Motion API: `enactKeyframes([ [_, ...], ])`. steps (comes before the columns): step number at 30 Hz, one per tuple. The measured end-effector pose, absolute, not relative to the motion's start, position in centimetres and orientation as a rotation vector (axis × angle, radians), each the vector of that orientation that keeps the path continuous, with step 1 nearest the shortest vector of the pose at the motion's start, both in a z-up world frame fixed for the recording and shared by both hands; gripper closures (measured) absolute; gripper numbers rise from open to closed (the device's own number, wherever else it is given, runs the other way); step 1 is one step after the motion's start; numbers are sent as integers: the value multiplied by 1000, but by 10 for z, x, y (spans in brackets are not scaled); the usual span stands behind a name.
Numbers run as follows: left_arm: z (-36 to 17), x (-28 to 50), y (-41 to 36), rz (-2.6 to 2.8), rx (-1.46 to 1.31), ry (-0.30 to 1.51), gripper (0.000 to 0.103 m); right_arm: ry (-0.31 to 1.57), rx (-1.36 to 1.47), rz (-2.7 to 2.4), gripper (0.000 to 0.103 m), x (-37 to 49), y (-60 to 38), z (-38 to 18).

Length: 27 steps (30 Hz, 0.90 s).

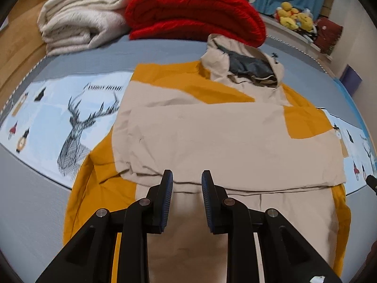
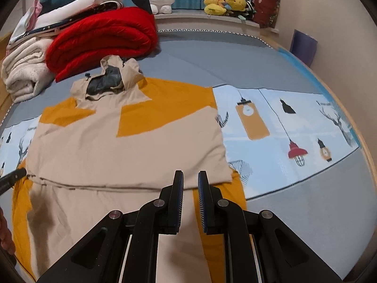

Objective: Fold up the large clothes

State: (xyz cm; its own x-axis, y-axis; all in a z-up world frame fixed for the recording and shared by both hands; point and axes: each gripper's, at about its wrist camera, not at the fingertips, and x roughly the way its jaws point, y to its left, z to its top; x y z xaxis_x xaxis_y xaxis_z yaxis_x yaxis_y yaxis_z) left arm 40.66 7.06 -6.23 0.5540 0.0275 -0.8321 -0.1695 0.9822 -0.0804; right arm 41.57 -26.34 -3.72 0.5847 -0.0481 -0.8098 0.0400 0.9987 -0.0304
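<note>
The left gripper (image 1: 187,176) hangs with its jaws apart and nothing between them, just above the folded edge that runs across the jacket (image 1: 212,136). The right gripper (image 2: 190,176) is the same, parted by a narrower gap and empty, over that edge near the jacket's right side. The beige and mustard hooded jacket lies flat on the bed (image 2: 235,70), hood (image 2: 110,80) pointing toward the red blanket (image 2: 103,40) and the cream blanket (image 1: 77,16) at the far end. Both sleeves look already laid across the chest, and the lower body stretches back under the 2 grippers. The cloth appears thin, light and limp, likely a bit slick, so it should drape and slide rather than hold a crease. I judge the hem corners, nearest the grippers, the best places to pinch for the next fold
</note>
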Motion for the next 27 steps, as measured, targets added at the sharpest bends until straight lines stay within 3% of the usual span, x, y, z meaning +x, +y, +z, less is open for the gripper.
enactKeyframes([
  [12,-24,428,63,78,-99,879,81,990,-71,-68,89,414,-288,-36],
  [18,-10,535,62,66,-73,876,81,1021,-39,-109,88,428,-307,-43],
  [25,-38,683,58,103,-78,940,81,1047,-16,-120,88,441,-318,-54],
  [27,-48,712,51,107,-53,951,74,1054,-10,-124,88,445,-318,-58],
])
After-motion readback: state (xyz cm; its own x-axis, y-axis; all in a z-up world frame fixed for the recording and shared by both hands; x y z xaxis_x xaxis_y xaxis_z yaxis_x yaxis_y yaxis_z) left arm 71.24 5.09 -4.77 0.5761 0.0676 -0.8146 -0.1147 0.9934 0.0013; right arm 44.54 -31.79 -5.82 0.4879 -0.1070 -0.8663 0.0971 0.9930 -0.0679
